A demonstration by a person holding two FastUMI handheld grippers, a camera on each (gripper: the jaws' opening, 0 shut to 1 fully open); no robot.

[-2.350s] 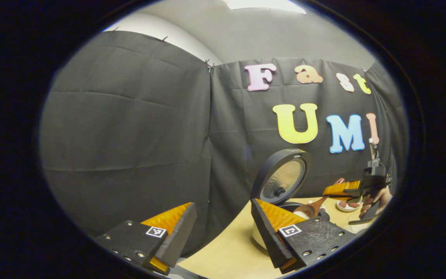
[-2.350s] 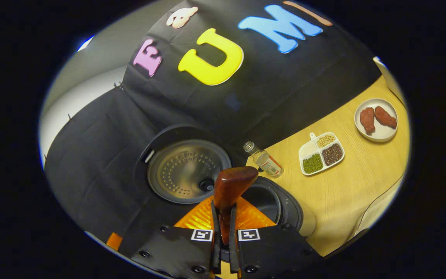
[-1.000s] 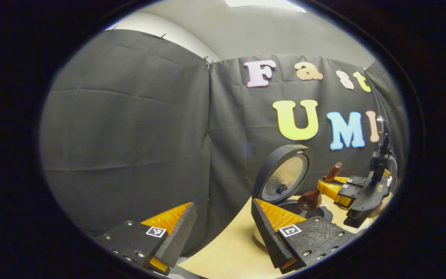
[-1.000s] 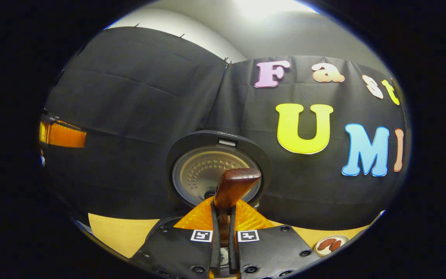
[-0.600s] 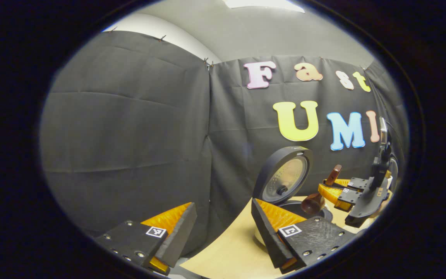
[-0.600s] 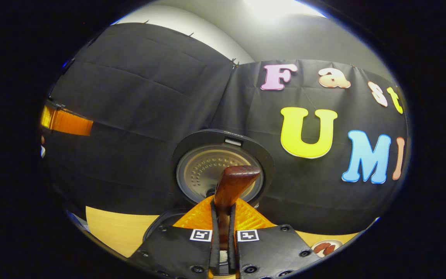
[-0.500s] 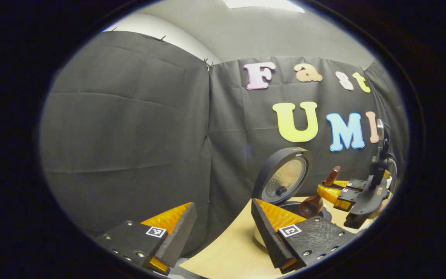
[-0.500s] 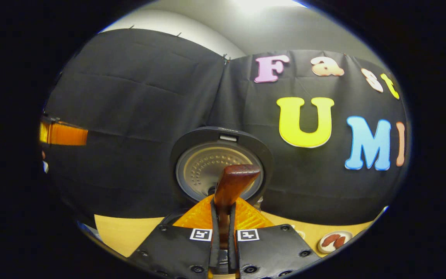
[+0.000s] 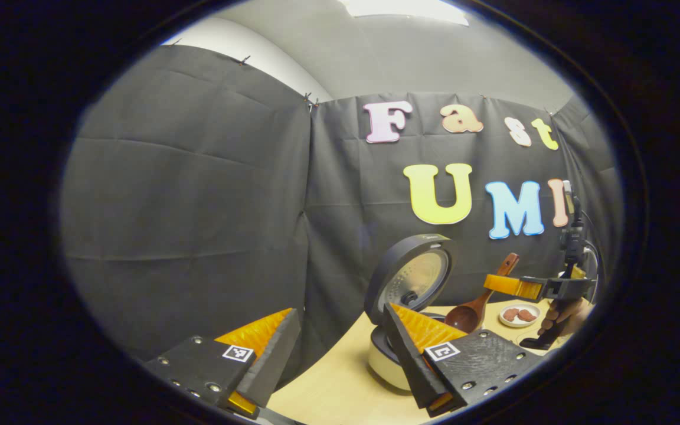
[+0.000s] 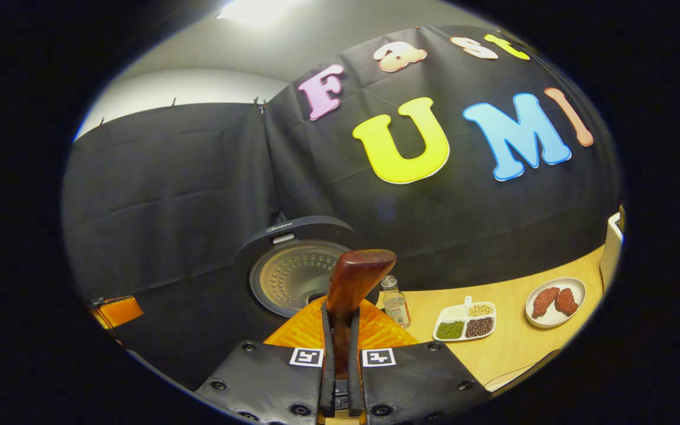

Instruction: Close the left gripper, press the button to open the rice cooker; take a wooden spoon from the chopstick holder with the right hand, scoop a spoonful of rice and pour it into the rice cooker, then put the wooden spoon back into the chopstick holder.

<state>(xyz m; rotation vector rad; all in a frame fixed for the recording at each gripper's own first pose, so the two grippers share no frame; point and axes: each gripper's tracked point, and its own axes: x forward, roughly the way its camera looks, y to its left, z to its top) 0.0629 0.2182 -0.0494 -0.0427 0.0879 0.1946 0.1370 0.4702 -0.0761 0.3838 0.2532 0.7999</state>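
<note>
right gripper [image 10: 340, 330] fingers pinch the wooden spoon [image 10: 352, 283] by its handle; in the left gripper view the spoon bowl [image 9: 463, 317] hangs low beside the open rice cooker [image 9: 387, 360], lid [image 9: 411, 277] upright; left gripper [image 9: 340, 348] fingers spread wide, holding nothing; bottle [image 10: 396, 302], divided dish [image 10: 466, 321] and plate [image 10: 555, 301] sit on the table [image 10: 517, 348] to the right of the cooker
</note>
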